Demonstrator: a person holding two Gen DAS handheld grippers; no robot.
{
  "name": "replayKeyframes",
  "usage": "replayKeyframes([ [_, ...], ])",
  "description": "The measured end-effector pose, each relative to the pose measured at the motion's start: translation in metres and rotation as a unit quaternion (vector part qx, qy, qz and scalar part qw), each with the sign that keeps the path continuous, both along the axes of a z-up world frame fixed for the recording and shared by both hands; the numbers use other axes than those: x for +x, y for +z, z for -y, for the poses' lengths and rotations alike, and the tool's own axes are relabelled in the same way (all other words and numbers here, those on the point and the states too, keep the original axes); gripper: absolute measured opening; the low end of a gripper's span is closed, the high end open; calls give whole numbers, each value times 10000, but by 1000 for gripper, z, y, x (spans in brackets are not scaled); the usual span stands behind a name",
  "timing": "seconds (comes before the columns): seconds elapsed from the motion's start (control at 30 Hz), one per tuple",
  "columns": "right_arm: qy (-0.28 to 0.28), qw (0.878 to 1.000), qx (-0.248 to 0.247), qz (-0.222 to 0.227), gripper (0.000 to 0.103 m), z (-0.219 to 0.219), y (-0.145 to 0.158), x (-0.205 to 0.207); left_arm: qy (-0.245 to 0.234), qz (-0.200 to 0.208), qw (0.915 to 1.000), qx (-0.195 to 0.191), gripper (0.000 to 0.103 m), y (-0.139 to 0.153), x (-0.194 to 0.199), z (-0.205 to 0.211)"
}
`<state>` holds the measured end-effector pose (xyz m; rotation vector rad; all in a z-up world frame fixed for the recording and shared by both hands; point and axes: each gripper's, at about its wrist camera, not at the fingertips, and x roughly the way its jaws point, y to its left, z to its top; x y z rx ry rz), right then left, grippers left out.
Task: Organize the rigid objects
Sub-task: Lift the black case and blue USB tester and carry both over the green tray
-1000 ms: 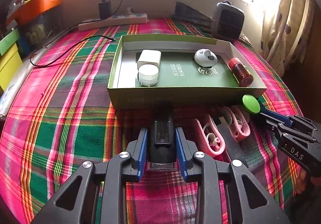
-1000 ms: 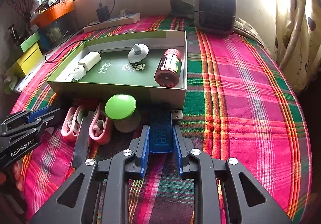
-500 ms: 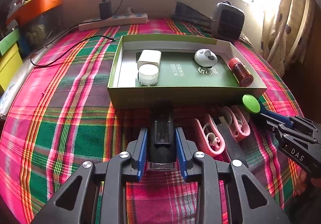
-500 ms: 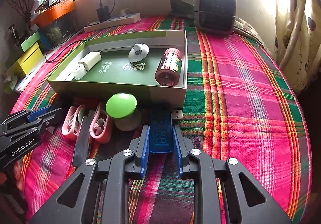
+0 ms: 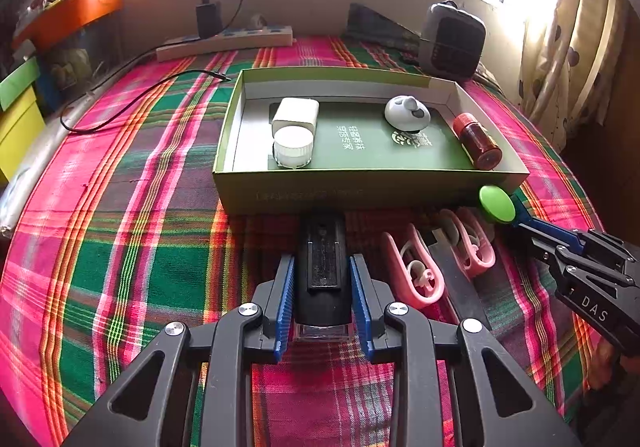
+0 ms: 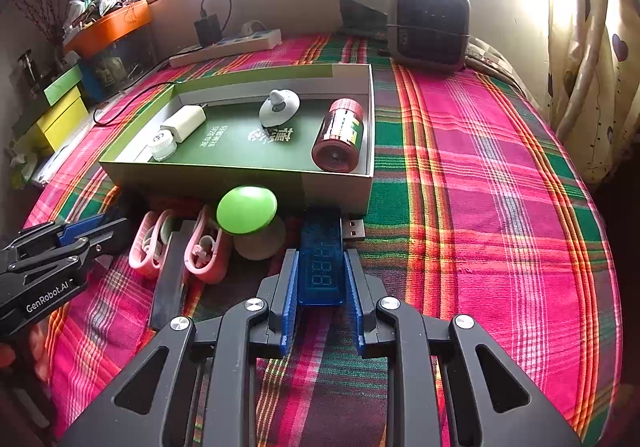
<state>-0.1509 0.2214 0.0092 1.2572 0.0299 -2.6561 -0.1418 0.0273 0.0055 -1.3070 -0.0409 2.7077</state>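
An open green box point(image 5: 360, 187) point(image 6: 208, 177) lies on the plaid cloth. It holds a white adapter point(image 5: 296, 115), a white round jar point(image 5: 293, 146), a grey-white knob point(image 5: 407, 114) and a red bottle point(image 5: 478, 141) point(image 6: 340, 135). My left gripper point(image 5: 323, 267) is shut on a black rectangular device point(image 5: 323, 263) just in front of the box. My right gripper point(image 6: 321, 259) is shut on a blue USB meter point(image 6: 322, 255) at the box's near right corner.
Between the grippers lie two pink clips point(image 5: 412, 271) point(image 6: 204, 247), a black strip point(image 6: 170, 279) and a green-capped mushroom toy point(image 6: 248, 211). A heater point(image 6: 430, 25), power strip point(image 5: 224, 43) and cable point(image 5: 132, 103) sit behind the box.
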Motion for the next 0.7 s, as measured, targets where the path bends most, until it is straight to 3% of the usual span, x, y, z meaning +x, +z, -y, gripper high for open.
replayKeyframes([
  [0.7,145,9993,-141,-305,23,5,30,11,-123,-251,9995,110,26,37,7,-3],
])
